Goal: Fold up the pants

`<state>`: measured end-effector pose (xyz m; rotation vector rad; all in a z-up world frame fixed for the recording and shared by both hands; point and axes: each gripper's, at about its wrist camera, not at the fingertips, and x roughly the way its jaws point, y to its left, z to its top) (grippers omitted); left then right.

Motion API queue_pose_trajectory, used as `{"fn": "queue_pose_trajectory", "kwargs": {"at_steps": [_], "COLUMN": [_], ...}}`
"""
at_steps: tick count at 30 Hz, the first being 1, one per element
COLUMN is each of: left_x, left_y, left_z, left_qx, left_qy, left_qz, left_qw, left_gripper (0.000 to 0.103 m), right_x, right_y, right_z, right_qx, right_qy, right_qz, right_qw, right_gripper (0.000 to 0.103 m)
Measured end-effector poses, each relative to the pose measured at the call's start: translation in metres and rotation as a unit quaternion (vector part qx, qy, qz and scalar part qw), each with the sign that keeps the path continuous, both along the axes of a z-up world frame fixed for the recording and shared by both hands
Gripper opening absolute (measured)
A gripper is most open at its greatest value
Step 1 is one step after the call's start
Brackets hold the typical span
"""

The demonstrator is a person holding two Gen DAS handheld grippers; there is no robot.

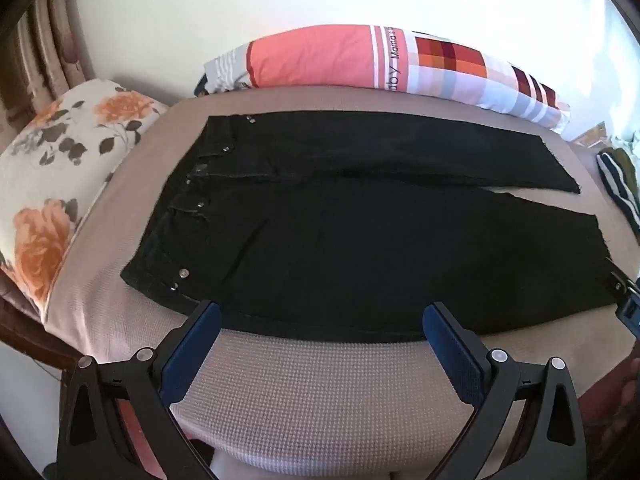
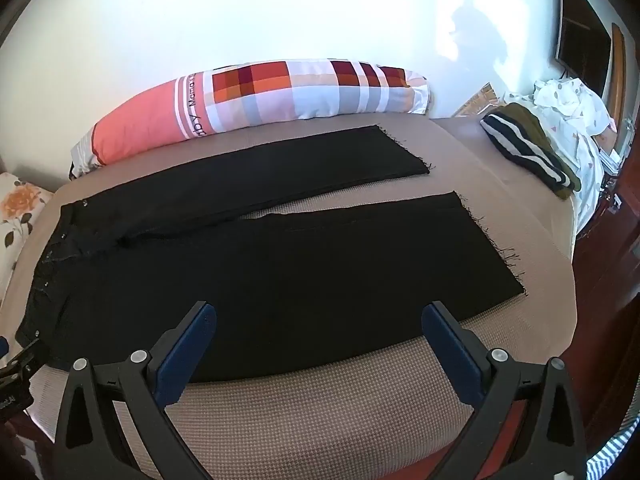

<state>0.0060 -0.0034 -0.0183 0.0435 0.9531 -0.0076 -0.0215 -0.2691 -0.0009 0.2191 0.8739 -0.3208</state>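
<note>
Black pants (image 1: 340, 232) lie spread flat on the beige bed cover (image 1: 312, 392), waistband to the left, both legs running right with frayed hems. In the right wrist view the same pants (image 2: 280, 272) show a narrow gap between the legs. My left gripper (image 1: 322, 320) hovers open over the near edge of the pants by the waist end, nothing between its blue pads. My right gripper (image 2: 320, 318) stands open above the near leg's lower edge, also empty. Part of the other gripper (image 1: 624, 300) shows at the right edge of the left wrist view.
A long pink and checked bolster (image 2: 260, 96) lies along the wall behind the pants. A floral pillow (image 1: 68, 168) sits at the left. Striped dark clothing (image 2: 528, 148) and a white cloth (image 2: 572, 120) are piled at the bed's right end, near dark wooden furniture (image 2: 612, 260).
</note>
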Motion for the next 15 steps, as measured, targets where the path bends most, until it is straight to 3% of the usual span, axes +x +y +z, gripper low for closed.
{"fn": "queue_pose_trajectory", "kwargs": {"at_steps": [6,15], "left_x": [-0.0020,-0.0021], "left_y": [0.0019,-0.0002], "left_z": [-0.0003,-0.0012], "left_qx": [0.005,-0.020], "left_qy": [-0.026,-0.018], "left_qz": [-0.009,-0.031], "left_qw": [0.9996,0.9992], "left_gripper": [0.100,0.100], "right_x": [0.0003,0.0030], "right_y": [-0.0004,0.0017], "right_z": [-0.0025,0.0013], "right_qx": [-0.001,-0.010], "right_qy": [0.003,0.003], "right_qz": [-0.001,0.004], "right_qw": [1.000,1.000], "right_gripper": [0.103,0.103]}}
